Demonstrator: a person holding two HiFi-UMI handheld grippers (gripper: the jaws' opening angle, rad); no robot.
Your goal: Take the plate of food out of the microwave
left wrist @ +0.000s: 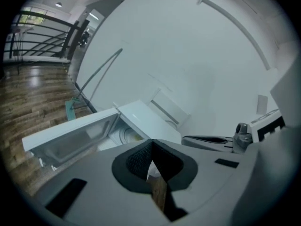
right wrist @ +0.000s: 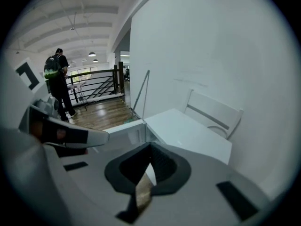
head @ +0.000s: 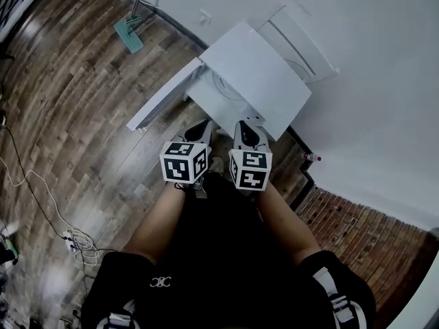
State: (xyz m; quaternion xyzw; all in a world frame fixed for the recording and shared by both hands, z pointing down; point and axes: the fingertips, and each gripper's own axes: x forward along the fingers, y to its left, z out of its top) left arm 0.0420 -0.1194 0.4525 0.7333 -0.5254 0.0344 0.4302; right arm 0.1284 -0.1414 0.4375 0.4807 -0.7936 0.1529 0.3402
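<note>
A white microwave (head: pixel 257 74) stands low against the white wall, its door (head: pixel 164 94) swung open to the left. In the left gripper view the cavity shows a round white plate (left wrist: pixel 127 135) with a yellowish bit at its edge; the rest of it is hidden. My left gripper (head: pixel 199 130) and right gripper (head: pixel 245 130) hover side by side just in front of the opening, touching nothing. Both are shut and hold nothing: the left jaws (left wrist: pixel 151 142) meet at a point, and so do the right jaws (right wrist: pixel 150 147). The microwave's top (right wrist: pixel 188 131) lies just beyond the right gripper.
A white chair (head: pixel 295 40) stands behind the microwave. A green-headed mop (head: pixel 129 33) leans on the wall at the left. Cables and a power strip (head: pixel 72 238) lie on the wood floor. A small red-capped bottle (head: pixel 312 157) sits right. A person (right wrist: pixel 59 79) stands far off.
</note>
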